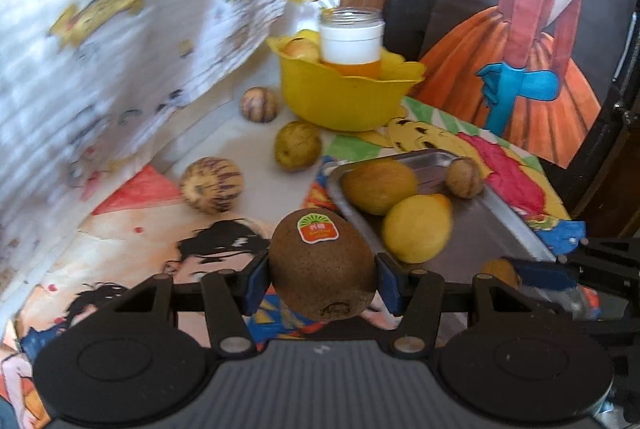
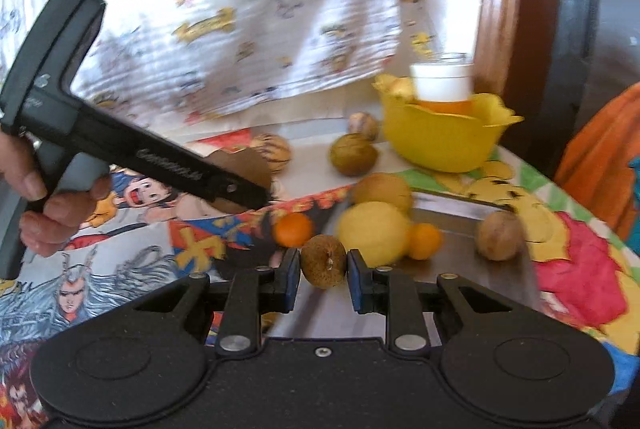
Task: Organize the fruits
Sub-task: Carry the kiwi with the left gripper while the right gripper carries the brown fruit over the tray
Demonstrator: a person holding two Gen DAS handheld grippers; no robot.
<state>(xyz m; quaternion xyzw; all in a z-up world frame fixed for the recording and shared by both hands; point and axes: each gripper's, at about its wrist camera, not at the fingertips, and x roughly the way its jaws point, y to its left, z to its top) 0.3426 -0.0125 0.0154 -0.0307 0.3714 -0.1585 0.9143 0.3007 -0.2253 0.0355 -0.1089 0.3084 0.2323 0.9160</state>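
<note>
Two fruits were in transit: left gripper (image 1: 322, 283) jaws clamped a stickered kiwi (image 1: 322, 265); right gripper (image 2: 323, 279) jaws pinched a small brown fruit (image 2: 323, 266), both above the steel tray (image 1: 492, 225). Sorting step; next likely placement beside the lemon (image 1: 418, 227).

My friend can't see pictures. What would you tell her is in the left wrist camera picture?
The left hand-held gripper holds a brown kiwi with a sticker. Beyond it, a metal tray holds yellow fruit, including a lemon, and a yellow bowl with a jar in it stands further back.
</note>
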